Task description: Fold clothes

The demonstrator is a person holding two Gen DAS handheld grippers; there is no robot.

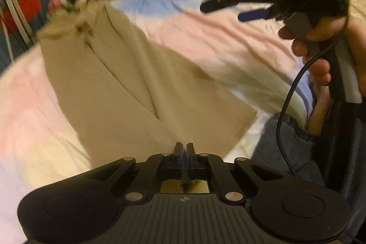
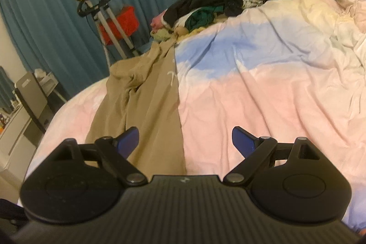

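Left gripper [image 1: 183, 148] jaws clamped on trousers [image 1: 128, 84] hem at 6 o'clock; right gripper [image 2: 185, 141] jaws apart, above the trousers' right edge on the bed [image 2: 263, 88].

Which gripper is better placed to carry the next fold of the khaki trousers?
Left. The left gripper has its jaws shut on the near end of the khaki trousers, while the right gripper hangs open above the bedspread, holding nothing.
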